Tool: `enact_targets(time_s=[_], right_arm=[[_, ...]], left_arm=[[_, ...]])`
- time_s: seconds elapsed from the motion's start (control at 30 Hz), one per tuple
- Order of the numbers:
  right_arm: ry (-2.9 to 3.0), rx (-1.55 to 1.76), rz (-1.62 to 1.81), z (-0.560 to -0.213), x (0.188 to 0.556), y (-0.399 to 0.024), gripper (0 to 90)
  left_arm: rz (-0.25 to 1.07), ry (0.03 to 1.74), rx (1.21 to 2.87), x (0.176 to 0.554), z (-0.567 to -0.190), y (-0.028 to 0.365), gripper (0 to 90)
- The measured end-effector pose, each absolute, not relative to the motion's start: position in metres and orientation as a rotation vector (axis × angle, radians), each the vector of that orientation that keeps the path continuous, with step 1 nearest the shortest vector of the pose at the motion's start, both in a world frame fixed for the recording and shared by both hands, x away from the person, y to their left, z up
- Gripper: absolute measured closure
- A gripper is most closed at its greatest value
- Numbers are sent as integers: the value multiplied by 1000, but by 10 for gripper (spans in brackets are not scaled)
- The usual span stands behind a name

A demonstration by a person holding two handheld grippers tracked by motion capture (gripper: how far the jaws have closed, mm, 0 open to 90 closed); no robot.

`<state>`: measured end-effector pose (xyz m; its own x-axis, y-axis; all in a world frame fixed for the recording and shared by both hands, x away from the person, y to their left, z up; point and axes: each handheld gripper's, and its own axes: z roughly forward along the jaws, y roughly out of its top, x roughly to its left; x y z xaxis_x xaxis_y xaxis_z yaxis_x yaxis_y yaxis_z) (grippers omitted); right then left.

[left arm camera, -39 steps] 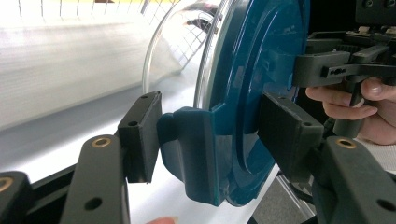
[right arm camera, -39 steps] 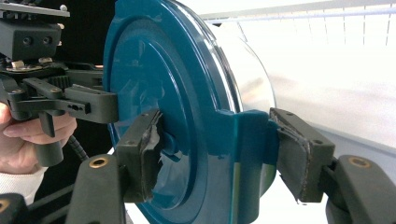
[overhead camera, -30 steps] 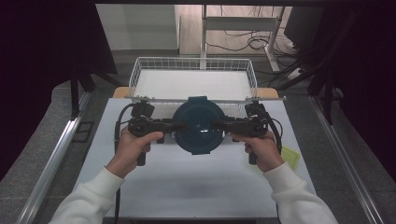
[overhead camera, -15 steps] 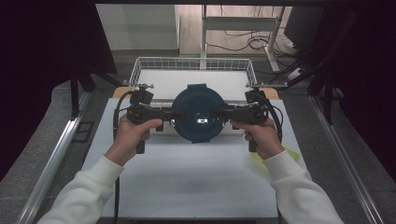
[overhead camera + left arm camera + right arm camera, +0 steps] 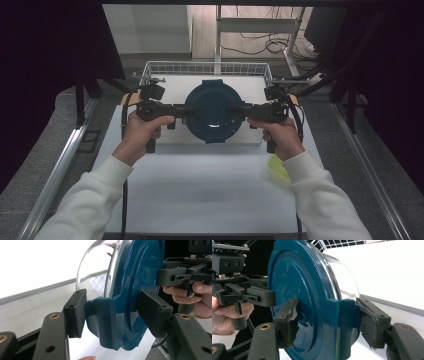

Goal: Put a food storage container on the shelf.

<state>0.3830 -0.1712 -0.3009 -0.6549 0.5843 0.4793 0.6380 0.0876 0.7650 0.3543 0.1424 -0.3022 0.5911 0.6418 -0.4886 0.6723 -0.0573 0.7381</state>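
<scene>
Fingers (image 5: 77, 312) of both grippers clamped on container (image 5: 212, 111) — one side latch each, lifted above table (image 5: 200, 190).

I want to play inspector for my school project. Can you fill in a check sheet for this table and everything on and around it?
Surface: white rectangular tabletop, mostly bare.
Job's things: round clear container with a dark teal plastic lid, held up between both tongs by its side latches, near the white wire basket at the far edge.
Clutter: small yellow-green scrap by the right sleeve.
Grippers: left tongs clamp one latch; right tongs clamp the opposite one; the right pads look worn.
Cables: black cable trails from the left tongs; loose cables on the far floor.
Surroundings: dark curtains at both sides, grey floor.
</scene>
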Motion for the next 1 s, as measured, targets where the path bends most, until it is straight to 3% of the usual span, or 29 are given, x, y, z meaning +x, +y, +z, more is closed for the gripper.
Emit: enact_targets(time_s=[1.0], right_arm=[[-2310,-1253,-1682,-272,433,-165,370]], left_arm=[[-18,1072,1743,404,-277,149,412]])
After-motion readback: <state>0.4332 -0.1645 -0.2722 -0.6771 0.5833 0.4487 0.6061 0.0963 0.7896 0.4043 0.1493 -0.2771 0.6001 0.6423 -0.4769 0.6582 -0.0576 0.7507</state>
